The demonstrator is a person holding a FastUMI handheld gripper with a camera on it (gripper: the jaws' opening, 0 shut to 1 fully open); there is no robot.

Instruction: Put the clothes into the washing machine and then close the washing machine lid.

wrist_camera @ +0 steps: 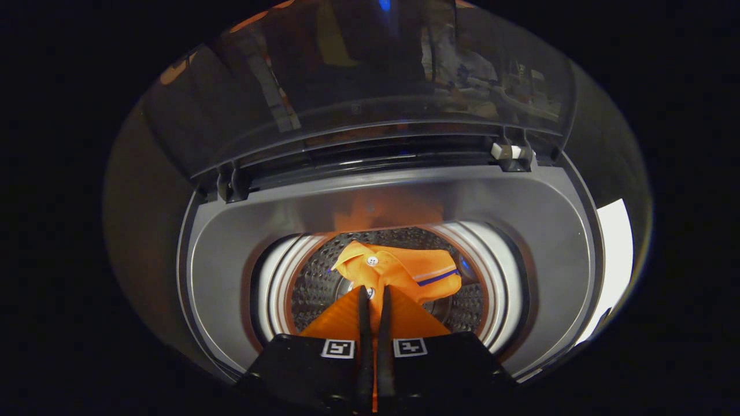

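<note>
Hanging over the open washing machine, I look straight down along my gripper into its round mouth. My jaws are drawn nearly together and pinch a fold of the orange garment; cloth shows in the narrow slit between the fingers and spreads out on either side of them, so both press on it. Ahead of the fingertips the garment bunches into a lump with a white button and a collar-like edge, and a dark blue and pale stripe runs along its far side. It hangs within the mouth of the perforated metal drum; whether it touches the drum floor I cannot tell.

A bright ring surrounds the drum, and outside that lies the machine's smooth grey top deck, which picks up an orange glow just beyond the drum (a reflection of the cloth, by the look of it). Past the deck the lid stands raised on two hinges, one at each rear corner; it is dark, glossy and see-through, and it mirrors dim shapes from the booth. The surroundings are dark, apart from a pale, bright patch just beside the machine's right flank.
</note>
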